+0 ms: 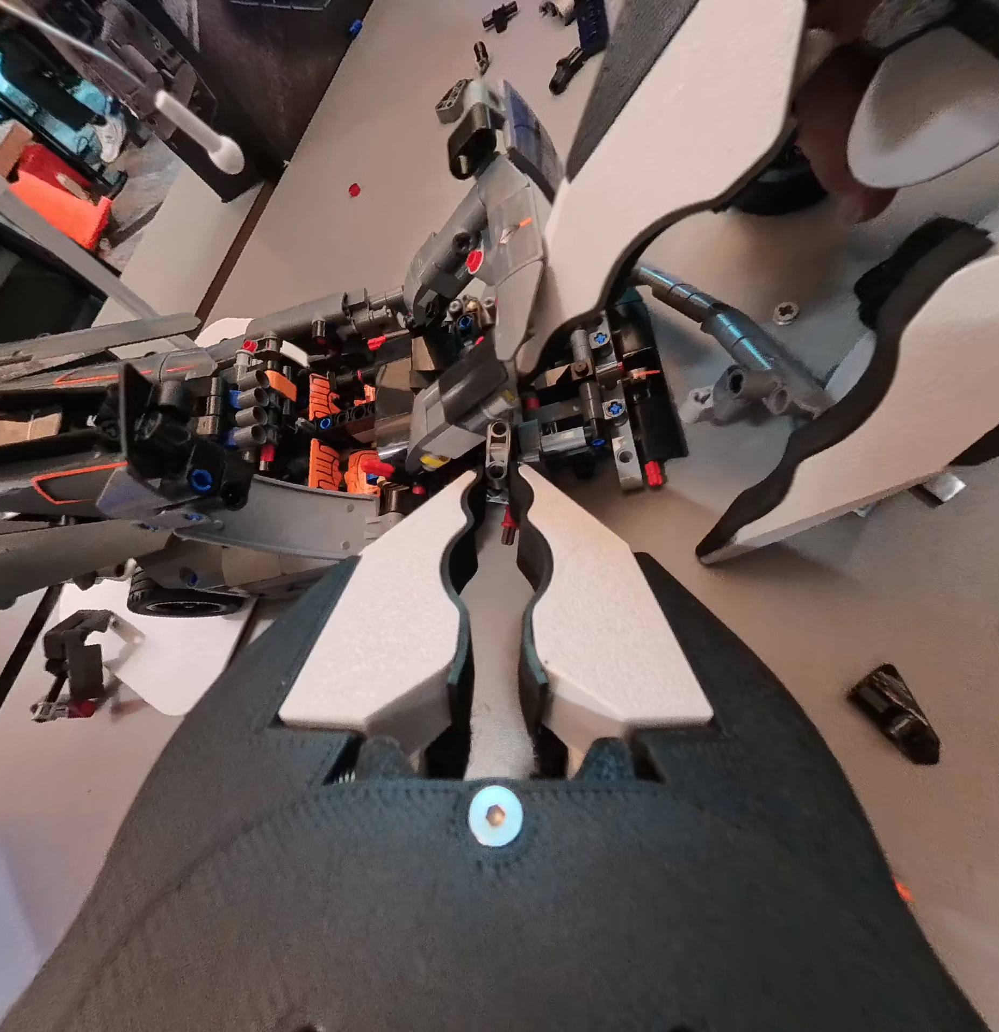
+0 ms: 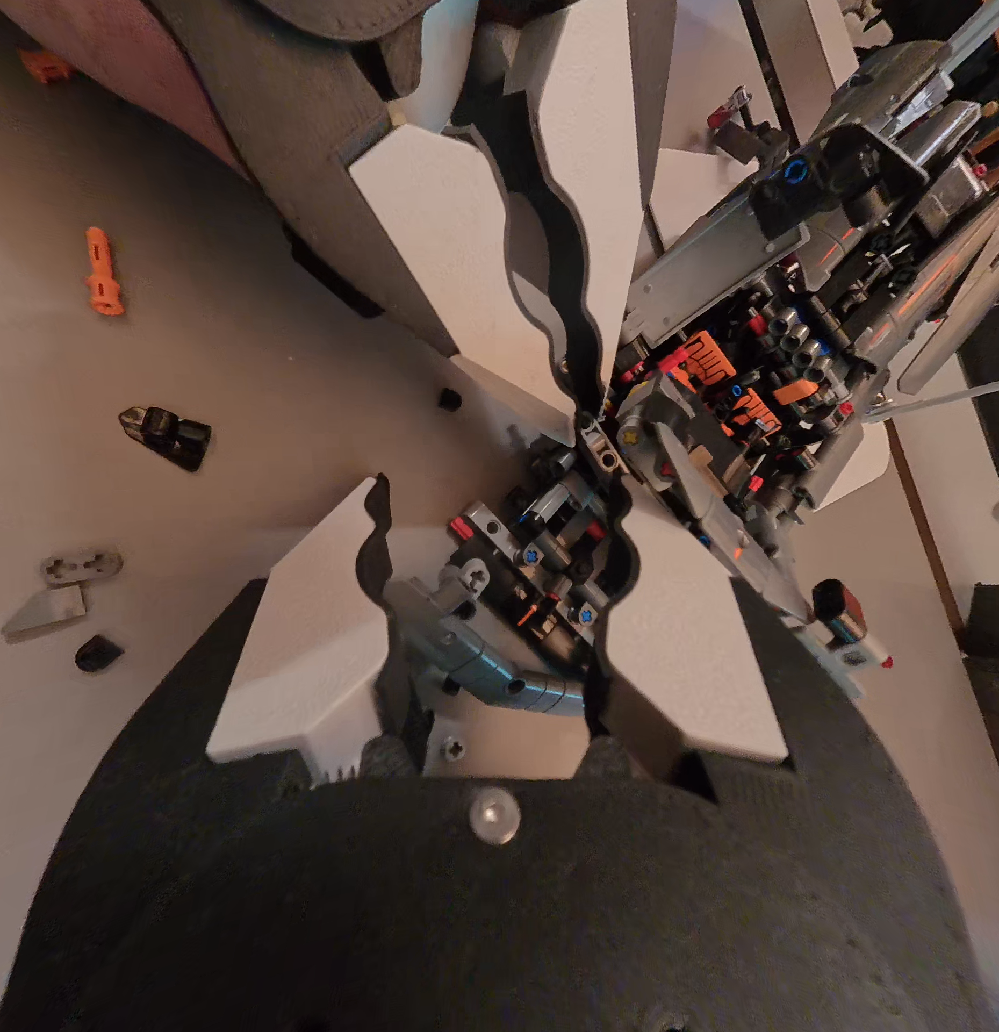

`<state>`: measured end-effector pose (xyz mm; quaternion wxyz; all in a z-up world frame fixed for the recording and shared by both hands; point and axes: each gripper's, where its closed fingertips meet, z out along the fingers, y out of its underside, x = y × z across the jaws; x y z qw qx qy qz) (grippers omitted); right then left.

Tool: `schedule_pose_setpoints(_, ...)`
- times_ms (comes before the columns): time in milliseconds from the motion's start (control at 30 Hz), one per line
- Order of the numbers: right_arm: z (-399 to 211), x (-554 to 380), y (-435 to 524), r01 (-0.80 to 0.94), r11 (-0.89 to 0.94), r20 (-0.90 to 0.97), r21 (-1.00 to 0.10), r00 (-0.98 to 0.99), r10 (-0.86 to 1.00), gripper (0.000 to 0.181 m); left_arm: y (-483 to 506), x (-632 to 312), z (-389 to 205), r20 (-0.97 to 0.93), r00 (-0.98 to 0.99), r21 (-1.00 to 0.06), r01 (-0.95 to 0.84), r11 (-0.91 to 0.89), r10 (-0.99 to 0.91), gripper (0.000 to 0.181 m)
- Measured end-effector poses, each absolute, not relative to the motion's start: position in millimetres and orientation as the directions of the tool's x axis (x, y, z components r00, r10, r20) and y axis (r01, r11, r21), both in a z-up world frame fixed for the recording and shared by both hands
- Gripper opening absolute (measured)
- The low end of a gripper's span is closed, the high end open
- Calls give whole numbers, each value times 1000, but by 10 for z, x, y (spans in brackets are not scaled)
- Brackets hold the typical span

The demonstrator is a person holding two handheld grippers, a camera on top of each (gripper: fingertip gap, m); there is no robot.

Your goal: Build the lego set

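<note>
Left wrist view: the grey and orange lego car [image 1: 296, 402] lies mostly built on the bench [image 1: 765, 642], body panels and seats in, and my left gripper [image 1: 500, 491] is clenched on a small grey liftarm [image 1: 497, 447] at its frame. My right gripper [image 2: 502, 564] straddles the front assembly, jaws apart, steadying. Loose pieces like the orange pin [image 2: 101, 272] suggest steps remain.

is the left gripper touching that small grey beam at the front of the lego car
Touching. The left wrist view shows the left gripper with its fingertips closed on the small grey beam, no gap visible.
</note>
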<state>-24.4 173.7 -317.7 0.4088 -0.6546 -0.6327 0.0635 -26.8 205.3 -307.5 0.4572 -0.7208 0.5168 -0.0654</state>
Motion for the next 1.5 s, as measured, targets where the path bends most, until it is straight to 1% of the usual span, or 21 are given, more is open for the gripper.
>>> schedule_pose_setpoints(100, -3183, -249, 1736, 768, 129, 421, -627, 194, 886, 76, 2062, -275, -3080, -346, 475, -741, -667, -74, -809, 5)
schedule_pose_setpoints(200, -3185, -239, 1714, 779, 148, 436, -610, 174, 883, 71, 2070, -280, -3080, -317, 492, -754, -649, -100, -811, 5)
schedule_pose_setpoints(267, -3176, -209, 1702, 787, 166, 455, -595, 158, 877, 73, 2081, -289, -3081, -302, 503, -759, -640, -115, -810, 5)
schedule_pose_setpoints(433, -3136, -214, 1756, 781, 150, 473, -606, 202, 858, 79, 2109, -308, -3080, -256, 533, -775, -612, -159, -806, 5)
schedule_pose_setpoints(600, -3117, -200, 1765, 792, 150, 485, -592, 201, 851, 75, 2116, -306, -3076, -218, 546, -787, -589, -185, -809, 5)
schedule_pose_setpoints(633, -3073, -210, 1733, 780, 160, 479, -605, 196, 856, 72, 2115, -305, -3076, -218, 546, -787, -589, -186, -809, 5)
schedule_pose_setpoints(667, -3038, -209, 1702, 768, 164, 465, -620, 191, 864, 75, 2116, -304, -3076, -216, 547, -787, -587, -187, -809, 5)
schedule_pose_setpoints(733, -2926, -167, 1693, 734, 167, 446, -658, 202, 872, 66, 2116, -302, -3075, -205, 549, -791, -580, -193, -811, 5)
schedule_pose_setpoints(800, -2814, -86, 1605, 695, 158, 374, -702, 170, 912, 66, 2116, -302, -3075, -196, 550, -794, -575, -198, -812, 5)
schedule_pose_setpoints(900, -2478, 106, 1562, 600, 143, 283, -787, 145, 948, 54, 2115, -302, -3075, -184, 551, -797, -568, -205, -814, 5)
schedule_pose_setpoints(1000, -2166, 369, 1899, 490, -5, 149, -872, 275, 950, 49, 2116, -300, -3074, -182, 553, -798, -567, -207, -813, 5)
schedule_pose_setpoints(1033, -2184, 473, 2073, 485, -82, 95, -870, 329, 940, 50, 2116, -300, -3075, -182, 552, -797, -567, -207, -814, 5)
schedule_pose_setpoints(1067, -2297, 563, 2204, 524, -156, 50, -837, 357, 933, 52, 2116, -300, -3074, -180, 551, -798, -566, -207, -815, 5)
schedule_pose_setpoints(1100, -2441, 632, 2298, 586, -189, 44, -788, 360, 932, 45, 2117, -300, -3074, -178, 551, -799, -565, -207, -816, 5)
schedule_pose_setpoints(1167, -2669, 707, 2475, 671, -175, 92, -721, 343, 935, 7, 2120, -298, -3075, -178, 550, -799, -565, -207, -816, 5)
schedule_pose_setpoints(1200, -2717, 666, 2516, 665, -173, 71, -727, 323, 944, 3, 2119, -297, -3075, -181, 549, -799, -566, -204, -816, 5)
schedule_pose_setpoints(1233, -2730, 581, 2519, 637, -171, 27, -751, 289, 957, 7, 2120, -297, -3075, -181, 549, -799, -566, -203, -816, 5)
schedule_pose_setpoints(1300, -2788, 436, 2484, 616, -134, -12, -776, 199, 980, 5, 2120, -296, -3075, -182, 548, -799, -567, -202, -816, 5)
schedule_pose_setpoints(1400, -3034, 427, 2565, 706, -69, 38, -705, 135, 990, 11, 2122, -296, -3074, -185, 547, -798, -568, -200, -816, 5)
schedule_pose_setpoints(1433, -3041, 405, 2566, 705, -43, 46, -708, 107, 993, 10, 2122, -296, -3074, -186, 547, -798, -569, -200, -816, 5)
schedule_pose_setpoints(1500, -2945, 313, 2509, 643, 17, 51, -765, 34, 998, 7, 2122, -295, -3074, -190, 546, -797, -571, -197, -816, 5)
